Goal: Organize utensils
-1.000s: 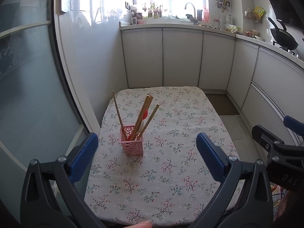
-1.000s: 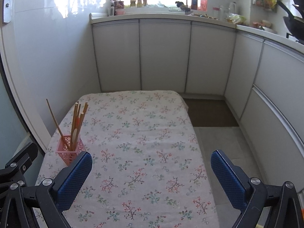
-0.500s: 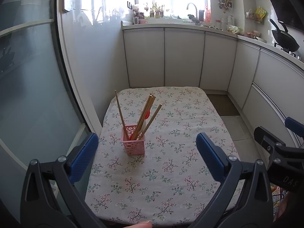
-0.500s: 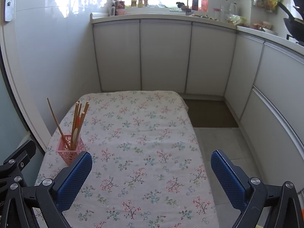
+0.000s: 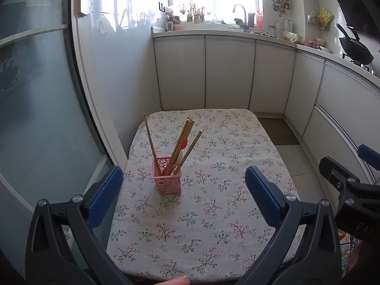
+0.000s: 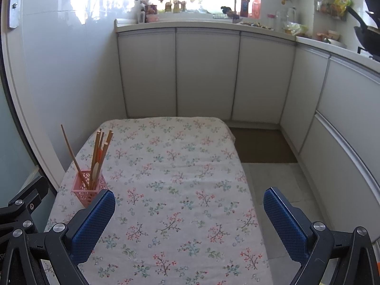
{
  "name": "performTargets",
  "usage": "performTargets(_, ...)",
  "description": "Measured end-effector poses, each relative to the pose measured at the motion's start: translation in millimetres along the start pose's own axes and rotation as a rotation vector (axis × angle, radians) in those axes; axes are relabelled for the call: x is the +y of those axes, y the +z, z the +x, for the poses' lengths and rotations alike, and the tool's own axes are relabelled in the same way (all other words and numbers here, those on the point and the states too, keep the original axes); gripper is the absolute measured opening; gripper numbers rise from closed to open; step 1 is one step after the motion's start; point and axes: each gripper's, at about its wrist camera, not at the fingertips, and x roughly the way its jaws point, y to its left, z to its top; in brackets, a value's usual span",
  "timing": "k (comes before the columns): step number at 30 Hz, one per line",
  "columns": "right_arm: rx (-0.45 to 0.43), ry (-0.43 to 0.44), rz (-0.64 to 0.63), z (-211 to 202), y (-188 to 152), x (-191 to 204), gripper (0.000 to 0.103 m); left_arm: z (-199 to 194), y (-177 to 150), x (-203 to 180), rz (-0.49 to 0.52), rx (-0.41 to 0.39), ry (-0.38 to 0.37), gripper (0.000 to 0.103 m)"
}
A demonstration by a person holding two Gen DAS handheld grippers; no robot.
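A pink perforated holder [image 5: 167, 181] stands on the floral tablecloth [image 5: 213, 209] near the table's left side. Several wooden chopsticks [image 5: 182, 146] and a red-and-white spoon [image 5: 183, 145] lean out of it. The same pink holder [image 6: 88, 188] shows at the left of the right wrist view, with the chopsticks [image 6: 98, 153] in it. My left gripper [image 5: 184, 198] is open, held back over the near edge with the holder seen between its blue pads. My right gripper [image 6: 188, 223] is open over bare cloth, empty.
White cabinets [image 6: 206, 73] run along the far and right sides, with a sink counter [image 5: 237, 27] under the window and a black wok [image 5: 355, 47] at right. A glass door [image 5: 35, 118] stands left of the table. A brown mat [image 6: 261, 146] lies on the tiled floor.
Both grippers have drawn back and risen a little, so the table and holder look slightly farther away. Nothing on the table moved.
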Motion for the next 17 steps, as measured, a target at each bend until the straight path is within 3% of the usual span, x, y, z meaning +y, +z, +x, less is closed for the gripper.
performTargets(17, -0.009, 0.002, -0.003, -3.3, 0.0, -1.0, 0.103, 0.7, 1.4, 1.1, 0.009, -0.001, -0.010, 0.102)
